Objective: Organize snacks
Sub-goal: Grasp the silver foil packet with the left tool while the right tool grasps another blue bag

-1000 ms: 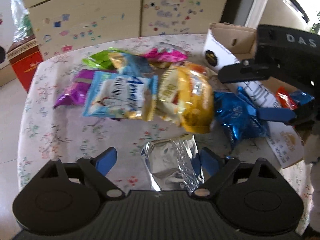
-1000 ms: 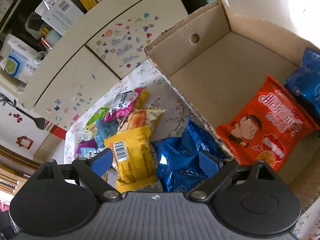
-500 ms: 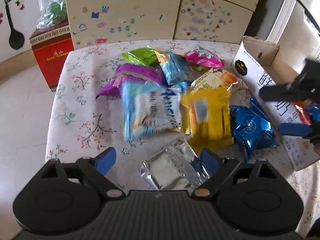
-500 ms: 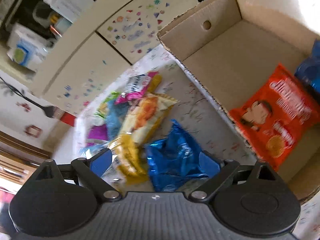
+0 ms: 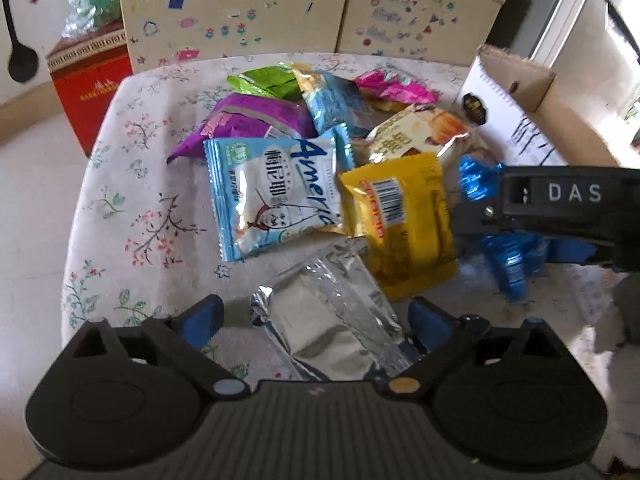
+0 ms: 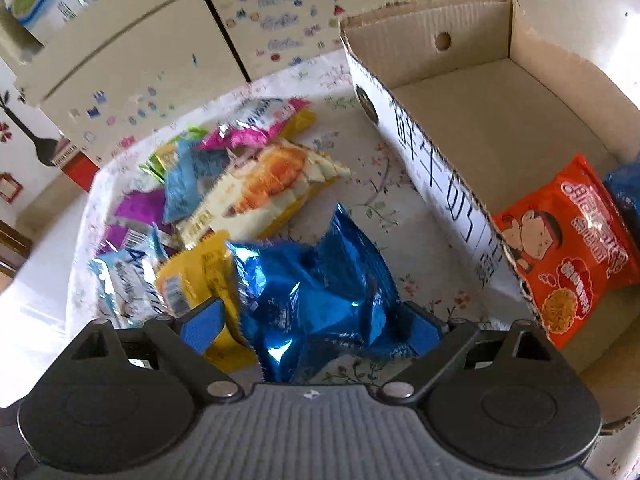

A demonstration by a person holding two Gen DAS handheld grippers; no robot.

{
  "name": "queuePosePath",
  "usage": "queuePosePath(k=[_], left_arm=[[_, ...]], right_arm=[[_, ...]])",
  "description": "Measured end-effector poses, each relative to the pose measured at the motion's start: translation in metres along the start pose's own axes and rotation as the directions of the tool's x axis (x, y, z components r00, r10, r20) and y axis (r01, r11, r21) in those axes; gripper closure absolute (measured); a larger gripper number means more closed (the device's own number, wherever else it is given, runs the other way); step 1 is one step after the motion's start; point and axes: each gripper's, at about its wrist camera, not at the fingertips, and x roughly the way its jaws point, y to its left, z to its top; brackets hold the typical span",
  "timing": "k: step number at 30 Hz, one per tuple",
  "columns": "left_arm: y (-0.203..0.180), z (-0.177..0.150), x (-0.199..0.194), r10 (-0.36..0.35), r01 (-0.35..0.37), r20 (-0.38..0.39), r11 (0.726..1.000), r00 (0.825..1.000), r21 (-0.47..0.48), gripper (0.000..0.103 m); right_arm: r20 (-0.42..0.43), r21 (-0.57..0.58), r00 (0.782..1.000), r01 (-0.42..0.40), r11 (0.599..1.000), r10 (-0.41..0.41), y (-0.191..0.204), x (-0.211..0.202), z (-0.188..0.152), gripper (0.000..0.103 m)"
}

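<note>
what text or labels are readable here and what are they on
"DAS": on the right claw's black body.
"Ameri", cut off at the edge: on the light blue packet.
Chinese print on the light blue packet, orange packet and cardboard box: not legible to me.
Barcode digits on the yellow packet: too small.

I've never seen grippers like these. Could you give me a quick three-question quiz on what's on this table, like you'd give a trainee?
1. True or false: the orange packet lies inside the cardboard box.
2. Which packet sits between the right gripper fingers? A) blue packet B) green C) pink
3. Fill in: the left gripper straddles the ____ packet, jaws open.

Key: 1 true; 2 A; 3 silver.
</note>
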Motion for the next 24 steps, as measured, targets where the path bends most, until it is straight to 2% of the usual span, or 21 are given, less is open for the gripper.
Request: queuePosePath(k=[5,6,8,20,22,24], left_arm=[[-0.007,-0.005,0.006,0.090,-0.091,0.016,0.994,0.996,0.058,0.000],[-0.006,-0.005,0.006,0.091,-0.091,0.007,0.995,0.996,0.047,0.000],[-0.004,-0.005,0.005,0.094,-0.094,-0.007,0.995,0.996,0.044,0.000],[-0.003,-0.009,0.002,0.080,-0.078,-0.021,0.995,0.997,0.063,0.000],[-0.003,-0.009,0.001,0.079,-0.077,-0.019,0.995,0.997,0.064,0.002],[-0.005,-0.008,-0.001,0.072,-0.071,-0.010,0.995,0.997,0.069,0.011]], right_arm=[[-0.001,-0.024,1.000,0.001,1.000,-0.001,0.001,-0.001,-0.003,0.012],[-0.001,-0.026,1.000,-0.001,1.000,0.001,0.001,-0.001,-0.003,0.012],[0.002,-0.037,1.000,0.000,0.999,0.000,0.001,-0.003,-0.004,0.019],[-0.005,-0.048,0.999,-0.039,0.998,0.039,-0.003,-0.007,-0.007,0.022],[-0.008,-0.041,0.999,-0.050,0.998,0.050,-0.004,-0.009,-0.007,0.022],[-0.009,-0.033,0.998,-0.059,0.998,0.059,-0.006,-0.011,-0.007,0.022]])
